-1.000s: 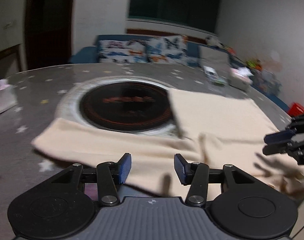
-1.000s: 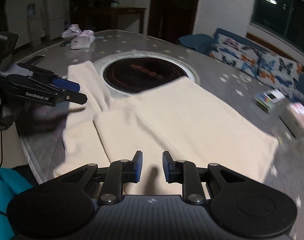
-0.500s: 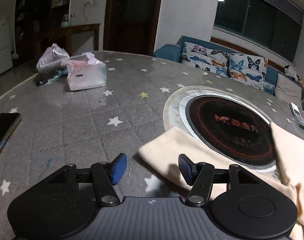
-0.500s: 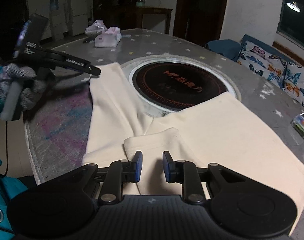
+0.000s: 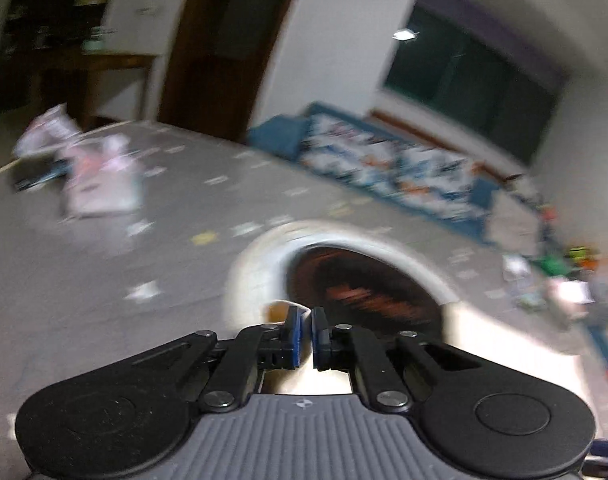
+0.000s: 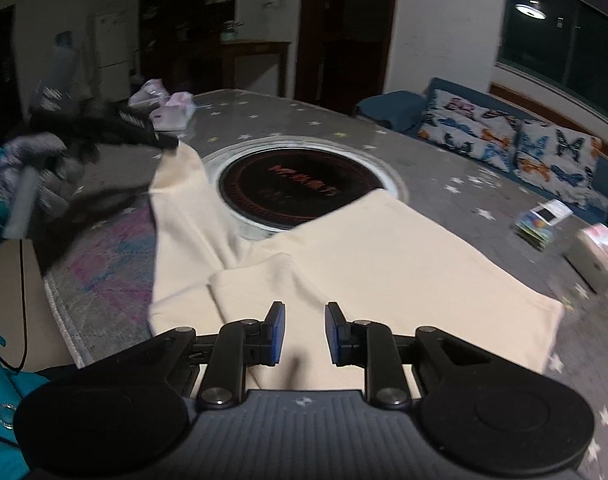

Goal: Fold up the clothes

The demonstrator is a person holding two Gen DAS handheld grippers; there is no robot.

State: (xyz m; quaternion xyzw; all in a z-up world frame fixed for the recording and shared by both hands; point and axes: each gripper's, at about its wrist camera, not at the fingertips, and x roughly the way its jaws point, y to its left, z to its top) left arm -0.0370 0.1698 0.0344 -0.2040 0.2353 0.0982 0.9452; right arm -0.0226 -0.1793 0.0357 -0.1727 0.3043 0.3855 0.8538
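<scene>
Left wrist view: the left gripper (image 5: pixel 307 330) has its jaws pinched together on a corner of the cream garment (image 5: pixel 277 310), a small tan tip poking out beside the blue pads (image 5: pixel 295 334). More pale cloth shows between the linkages just behind the jaws. The grip sits at the near rim of the round induction cooktop (image 5: pixel 360 288) sunk into the grey star-patterned table (image 5: pixel 103 264). Bare table opens to the left, up to a tissue pack (image 5: pixel 99 188) and a crumpled plastic bag (image 5: pixel 47 132) near the far edge. The whole view is heavily motion-blurred, so the far sofa cushions (image 5: pixel 388 168) and the clutter at the right are only smears, and how much cloth is gripped cannot be judged.

Right wrist view: the right gripper (image 6: pixel 303 334) is released, its jaws apart and holding nothing, hovering over the near part of the cream garment (image 6: pixel 384 264). The cloth spreads flat to the right, its right hem near the table's edge, and overlaps the cooktop's (image 6: pixel 291 192) near rim. A narrow strip rises to the left, its tip held by the left gripper (image 6: pixel 171 143), carried in a gloved hand (image 6: pixel 35 172). A folded flap lies just ahead of the left finger. Right of the cloth lie a small box (image 6: pixel 542 222) and a tissue box (image 6: pixel 596 256), the latter blurred. The garment's near edge is hidden under the gripper body.
</scene>
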